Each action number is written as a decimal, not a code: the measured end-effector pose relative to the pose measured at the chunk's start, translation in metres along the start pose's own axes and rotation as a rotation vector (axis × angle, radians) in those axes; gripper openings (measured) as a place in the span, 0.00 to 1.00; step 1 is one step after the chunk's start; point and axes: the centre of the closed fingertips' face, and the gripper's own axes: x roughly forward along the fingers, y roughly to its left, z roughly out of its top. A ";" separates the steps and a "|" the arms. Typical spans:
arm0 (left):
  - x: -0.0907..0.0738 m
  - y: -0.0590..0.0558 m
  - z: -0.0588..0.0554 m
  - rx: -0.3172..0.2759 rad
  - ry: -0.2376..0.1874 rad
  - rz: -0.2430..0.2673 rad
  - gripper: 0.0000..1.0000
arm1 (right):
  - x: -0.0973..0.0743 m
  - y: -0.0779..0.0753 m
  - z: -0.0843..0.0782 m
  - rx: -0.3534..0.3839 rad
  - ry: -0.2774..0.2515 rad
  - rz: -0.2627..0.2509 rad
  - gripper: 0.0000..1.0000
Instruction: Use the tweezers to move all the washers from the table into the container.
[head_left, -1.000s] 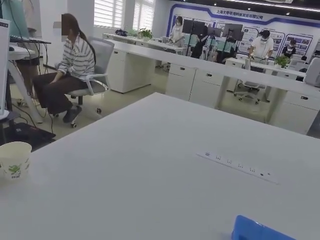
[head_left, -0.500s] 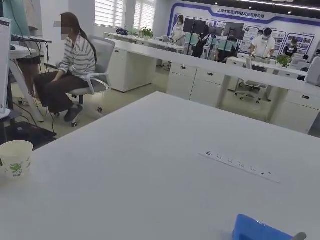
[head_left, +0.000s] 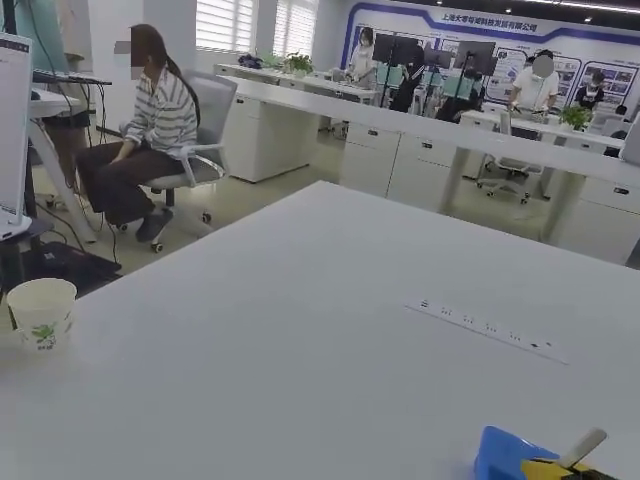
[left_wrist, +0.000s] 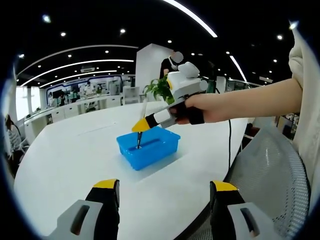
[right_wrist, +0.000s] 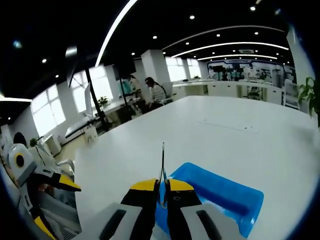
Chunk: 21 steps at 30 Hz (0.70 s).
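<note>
Clamping the tweezers (right_wrist: 163, 162) between the fingers of the right gripper (right_wrist: 161, 185) and dipping the tips into the blue container (left_wrist: 150, 156) just ahead. Holding the fingers of the left gripper (left_wrist: 164, 189) apart, well short of the container. Guessing at a drop under way; washers too small to make out, remainder unclear.

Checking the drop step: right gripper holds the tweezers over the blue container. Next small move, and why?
Probably loosen the right gripper slightly so the tweezers spread: in the left gripper view their tips point down into the blue container. Whether they hold a washer is too small to tell.
</note>
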 end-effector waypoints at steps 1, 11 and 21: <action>0.000 0.000 0.000 0.000 0.001 0.000 0.74 | 0.002 -0.003 -0.001 0.003 0.004 -0.003 0.03; 0.000 0.001 -0.002 -0.004 0.006 0.002 0.74 | 0.020 -0.032 -0.010 0.077 0.018 -0.029 0.03; -0.001 0.001 -0.003 -0.005 0.011 0.001 0.74 | 0.031 -0.039 -0.014 0.087 0.041 -0.027 0.03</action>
